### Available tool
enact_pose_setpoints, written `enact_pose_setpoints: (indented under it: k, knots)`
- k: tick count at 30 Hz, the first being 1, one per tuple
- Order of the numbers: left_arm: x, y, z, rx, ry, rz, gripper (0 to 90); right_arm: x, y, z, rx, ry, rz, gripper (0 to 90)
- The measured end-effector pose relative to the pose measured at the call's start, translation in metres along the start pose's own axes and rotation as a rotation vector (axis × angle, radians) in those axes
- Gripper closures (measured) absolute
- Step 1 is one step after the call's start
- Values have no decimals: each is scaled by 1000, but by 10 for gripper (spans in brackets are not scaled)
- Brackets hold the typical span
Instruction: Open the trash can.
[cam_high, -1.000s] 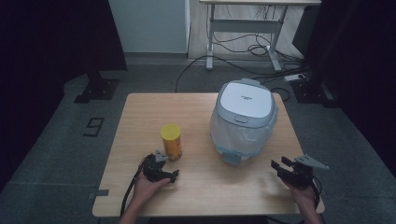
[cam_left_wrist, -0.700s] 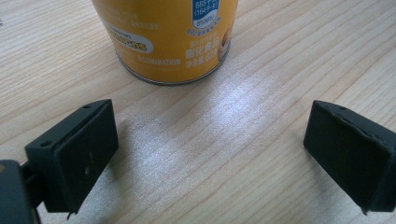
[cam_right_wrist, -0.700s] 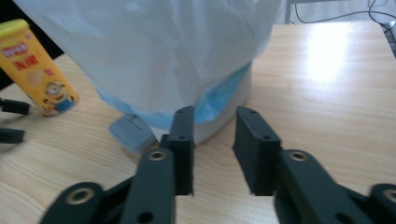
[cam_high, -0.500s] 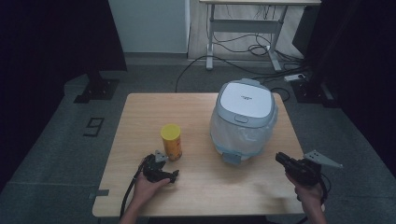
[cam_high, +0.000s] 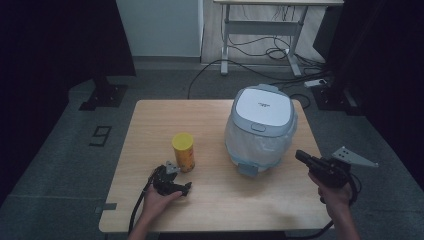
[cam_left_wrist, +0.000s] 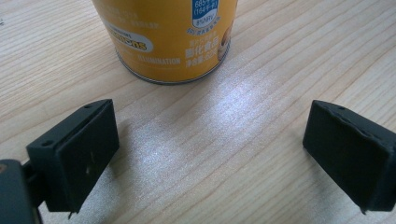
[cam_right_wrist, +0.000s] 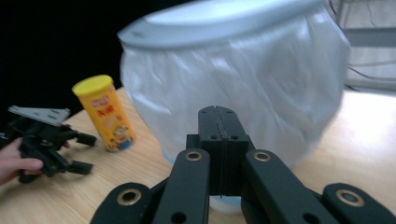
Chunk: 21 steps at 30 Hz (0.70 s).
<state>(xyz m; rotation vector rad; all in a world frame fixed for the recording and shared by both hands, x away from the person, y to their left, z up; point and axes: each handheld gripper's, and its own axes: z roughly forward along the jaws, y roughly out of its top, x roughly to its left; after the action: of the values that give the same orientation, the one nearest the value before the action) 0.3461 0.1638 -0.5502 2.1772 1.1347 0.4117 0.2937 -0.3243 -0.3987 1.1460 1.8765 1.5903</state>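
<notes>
Pale wood-grain planks make up the small square table (cam_high: 210, 197), which stands on a grey floor with a dark curtain to the left and a desk frame with trailing cables behind. On the table's right half sits a rounded white-and-grey rice cooker wrapped in clear plastic film (cam_high: 261, 131), its flat lid facing up. Left of it, apart from it, a yellow cylindrical snack can with a yellow lid (cam_high: 183, 151) stands upright near the middle of the table.

At the near left the person's left hand (cam_high: 155, 204) rests on the wood holding the left gripper (cam_high: 186, 188), which lies low on the table just below the can. In the left gripper view its two black jaws are spread wide with bare wood between them, and the can's base stands just ahead, touching neither jaw.

At the right edge of the table the right hand (cam_high: 336, 192) holds the right gripper (cam_high: 300, 156) raised and aimed toward the cooker, with the cooker's wrapped side directly in front of it. In the right gripper view its jaws are pressed together, holding nothing.
</notes>
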Motion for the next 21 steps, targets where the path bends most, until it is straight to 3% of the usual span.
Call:
enact_pose_setpoints:
  k: [12, 21]
  knots:
    - [0, 0, 0, 1, 0, 0, 33, 12, 33, 13, -18, 113, -64, 893]
    - [0, 0, 0, 0, 0, 0, 33, 16, 59, 32, -21, 161, -48, 893]
